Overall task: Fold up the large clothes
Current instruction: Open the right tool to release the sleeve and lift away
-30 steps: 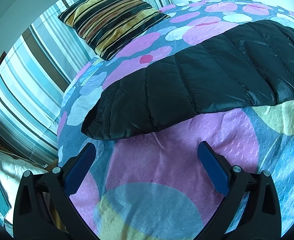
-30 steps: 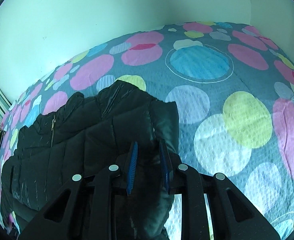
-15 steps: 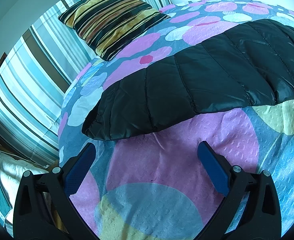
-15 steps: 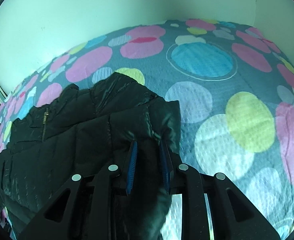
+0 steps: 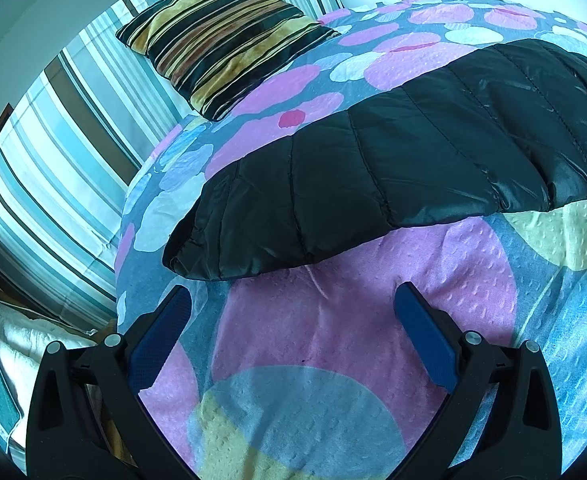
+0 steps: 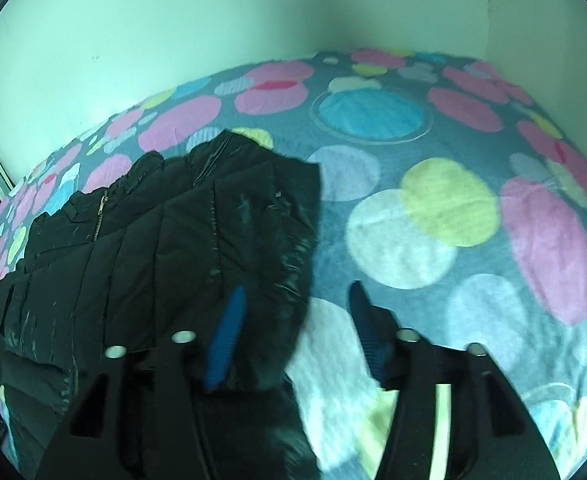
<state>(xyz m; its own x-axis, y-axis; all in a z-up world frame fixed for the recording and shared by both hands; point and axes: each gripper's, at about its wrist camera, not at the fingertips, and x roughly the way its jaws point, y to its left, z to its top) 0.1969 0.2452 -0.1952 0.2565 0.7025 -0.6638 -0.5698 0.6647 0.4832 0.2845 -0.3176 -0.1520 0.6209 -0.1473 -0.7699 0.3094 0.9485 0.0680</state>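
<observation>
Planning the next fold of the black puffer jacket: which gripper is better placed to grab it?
Probably the left. The left gripper is open, facing the black puffer jacket's near edge. The right gripper is open too, straddling the jacket's side edge, motion-blurred.

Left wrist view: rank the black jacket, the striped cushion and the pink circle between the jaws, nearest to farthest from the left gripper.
1. Pink circle, on the bedspread between the jaws of the left gripper.
2. Black jacket, just ahead, across the bed.
3. Striped cushion, far upper left, by the headboard.

The jacket is shiny black; under it the bedspread is grey-blue with circles — pink, yellow, light blue. Beyond the jacket, a pillow — gold-and-black stripes.
</observation>
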